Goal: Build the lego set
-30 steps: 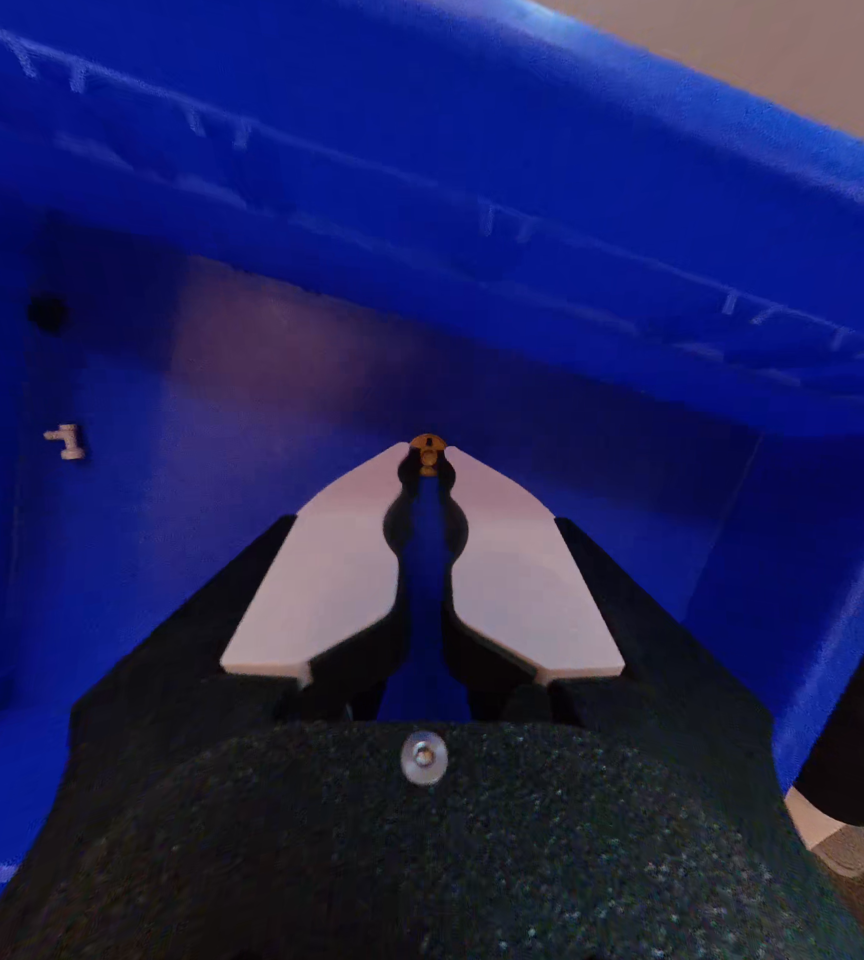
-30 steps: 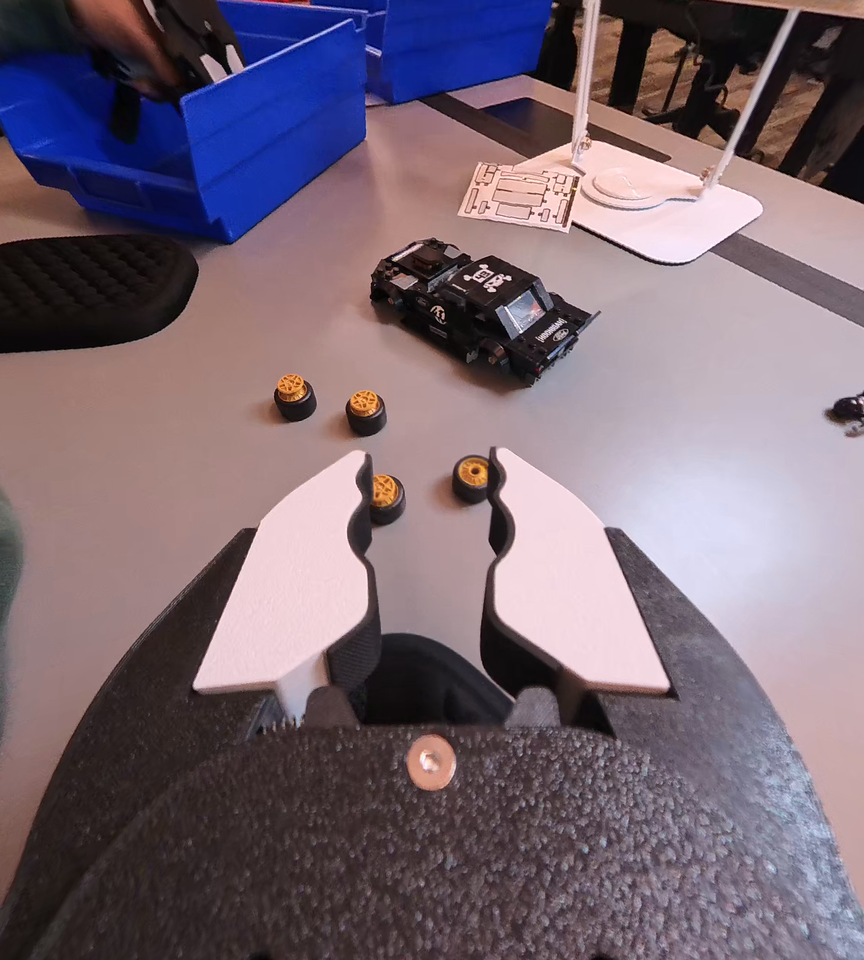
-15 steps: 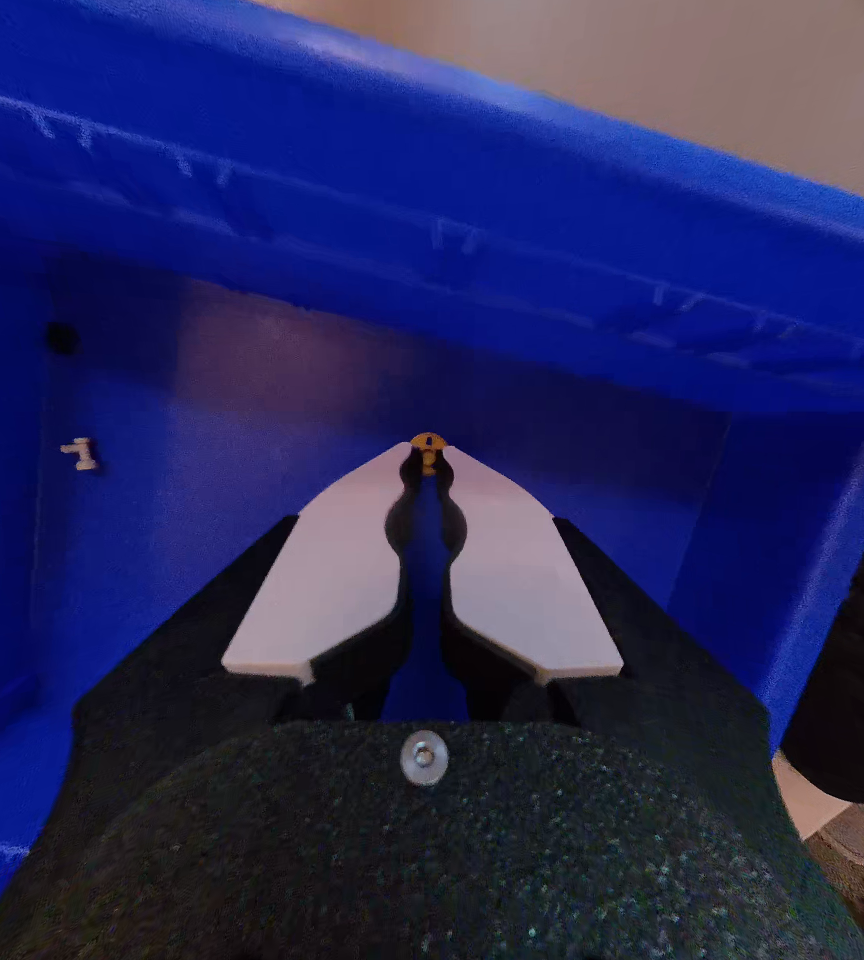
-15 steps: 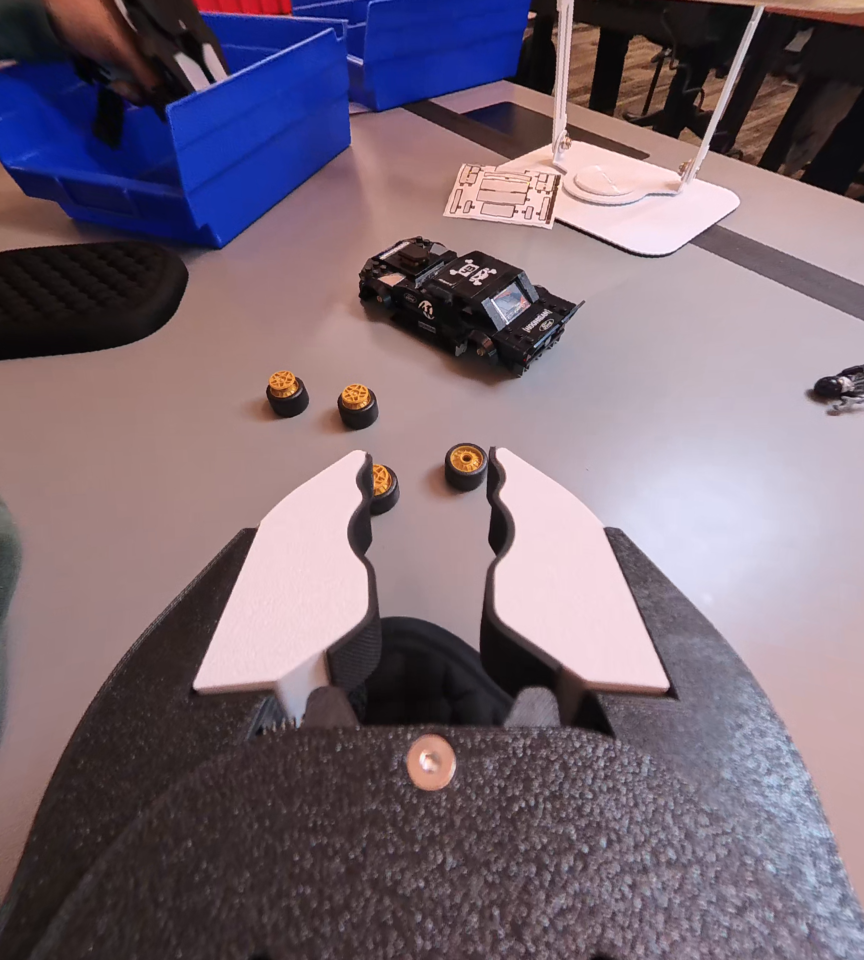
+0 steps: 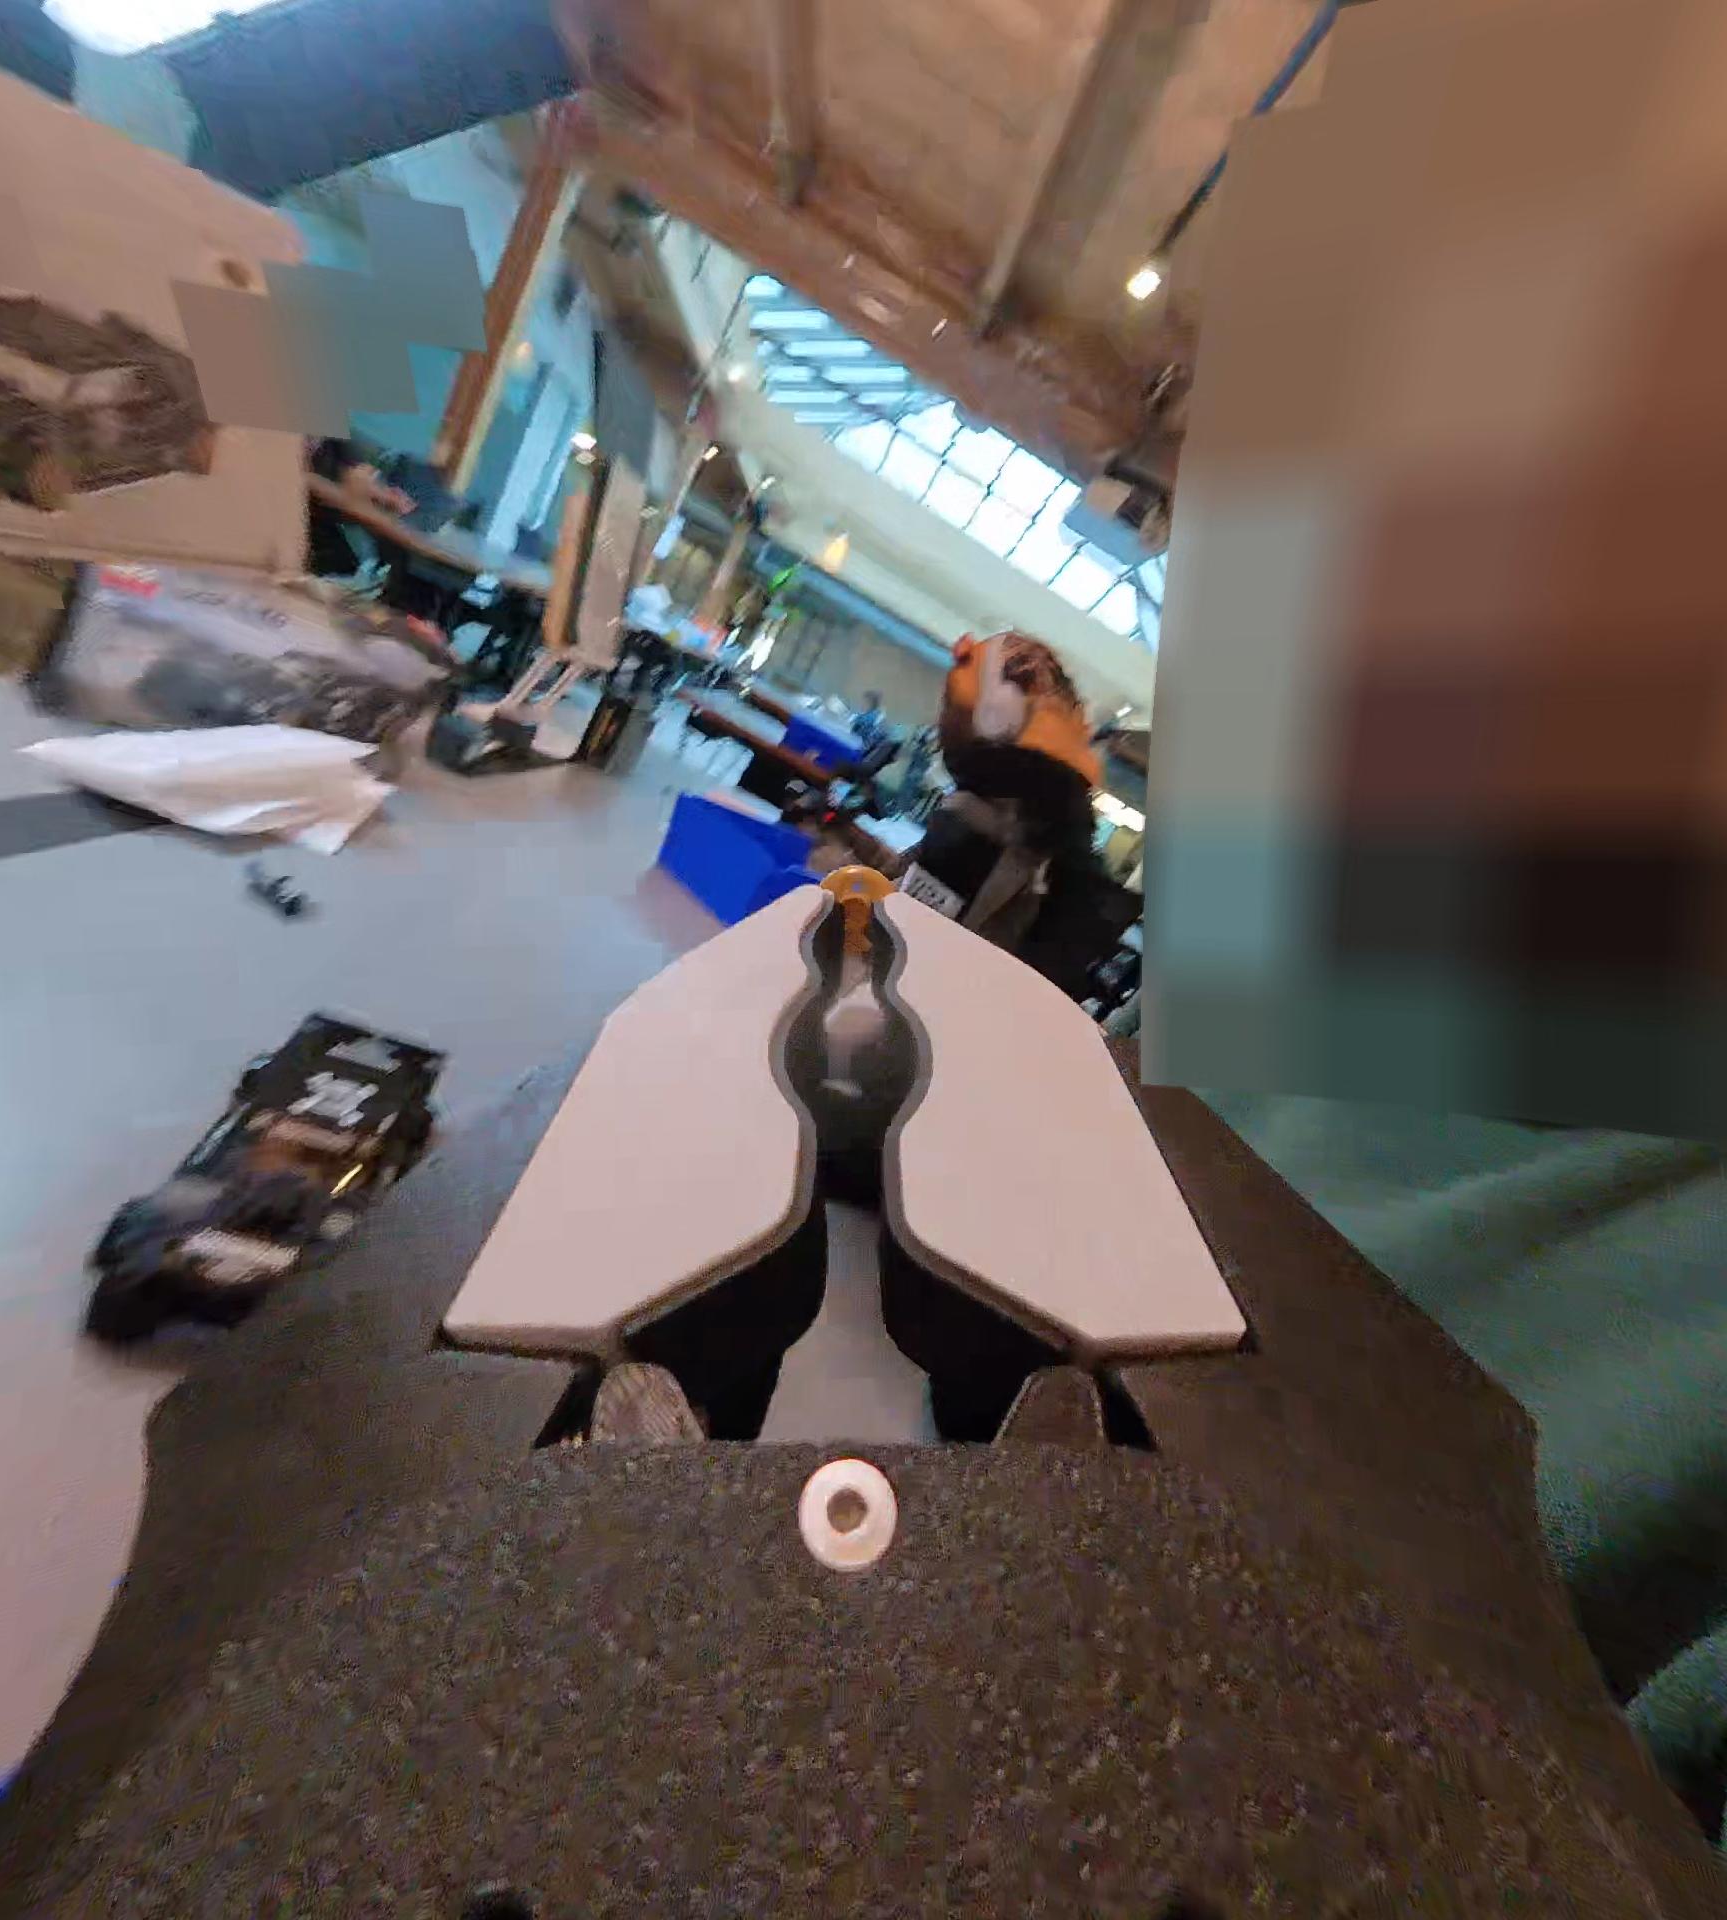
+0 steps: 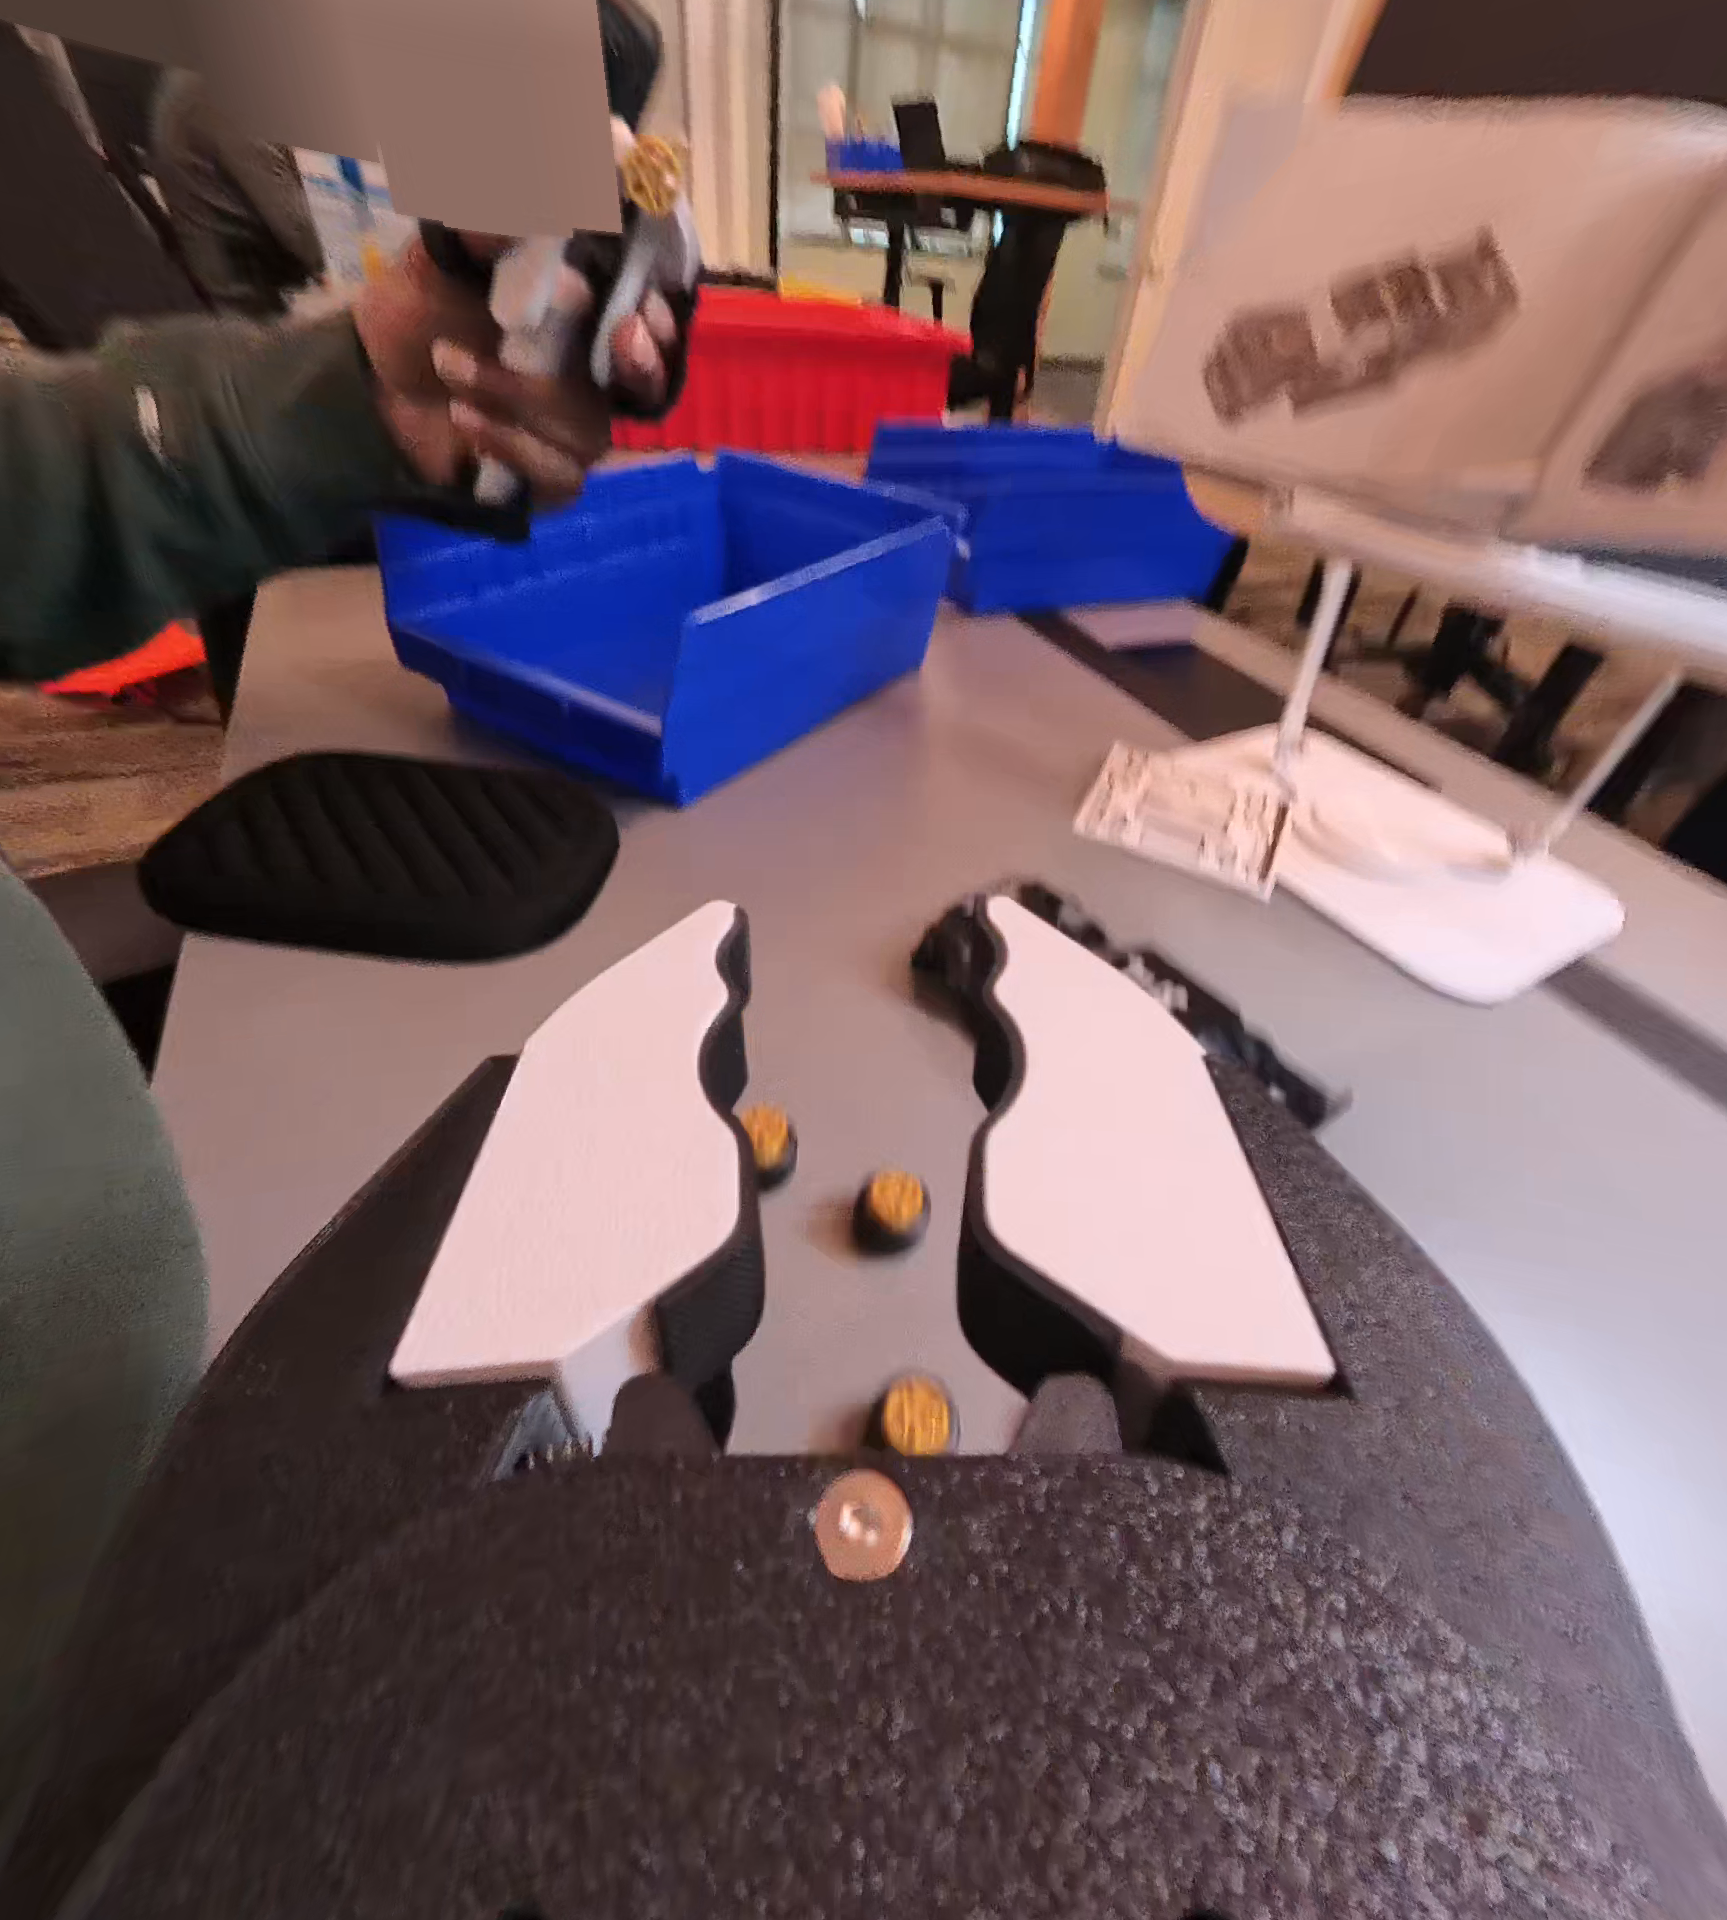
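Change: left gripper (image 5: 854, 920), clamped on a gold wheel hub (image 5: 857, 896), has lifted out of the blue bin (image 6: 672, 613); hub ready for fitting
Right gripper (image 6: 859, 925): fingers apart, empty, above loose wheels (image 6: 890, 1210)

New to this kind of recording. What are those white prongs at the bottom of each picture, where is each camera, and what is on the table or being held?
The prongs are the fingers of hand-held grippers; a person carries one in each hand, and each picture comes from a camera on a gripper, looking along its fingers. The left gripper, raised above the blue bin, is shut on a small gold piece. The right gripper is open and empty over the grey table. On it lie a black lego car, gold-hubbed wheels and a black pad.
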`<action>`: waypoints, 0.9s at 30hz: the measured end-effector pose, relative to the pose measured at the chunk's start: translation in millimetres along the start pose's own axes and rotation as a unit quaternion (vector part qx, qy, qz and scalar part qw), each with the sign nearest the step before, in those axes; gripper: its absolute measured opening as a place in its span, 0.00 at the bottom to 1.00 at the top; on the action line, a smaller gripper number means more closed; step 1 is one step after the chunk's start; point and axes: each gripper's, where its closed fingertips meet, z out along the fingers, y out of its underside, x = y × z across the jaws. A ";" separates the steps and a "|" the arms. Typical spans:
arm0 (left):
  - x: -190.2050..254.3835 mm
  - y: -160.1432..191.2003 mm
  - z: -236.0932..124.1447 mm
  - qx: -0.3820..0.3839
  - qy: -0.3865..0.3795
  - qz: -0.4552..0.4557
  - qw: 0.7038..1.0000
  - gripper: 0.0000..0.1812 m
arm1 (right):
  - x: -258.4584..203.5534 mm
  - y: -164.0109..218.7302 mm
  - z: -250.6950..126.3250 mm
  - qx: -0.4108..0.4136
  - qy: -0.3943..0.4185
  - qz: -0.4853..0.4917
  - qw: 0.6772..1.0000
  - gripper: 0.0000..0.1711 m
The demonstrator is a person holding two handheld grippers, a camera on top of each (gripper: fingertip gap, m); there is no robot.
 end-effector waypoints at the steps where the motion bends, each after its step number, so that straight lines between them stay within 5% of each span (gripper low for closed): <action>1: 8.7 3.1 13.0 0.024 0.033 -0.008 0.999 0.03 | -4.1 -11.7 8.8 0.013 -0.003 -0.020 1.000 0.23; 6: 20.5 26.2 68.2 0.095 0.152 -0.083 0.980 0.02 | -25.4 -62.5 41.7 0.063 -0.040 -0.105 0.992 0.18; 11: 8.3 53.5 102.8 0.096 0.187 -0.145 0.967 0.03 | -27.8 -80.2 54.3 0.067 -0.051 -0.154 0.984 0.18; 27: -3.4 75.7 117.1 0.100 0.204 -0.197 0.954 0.03 | -22.5 -69.8 51.5 0.061 -0.051 -0.152 0.985 0.11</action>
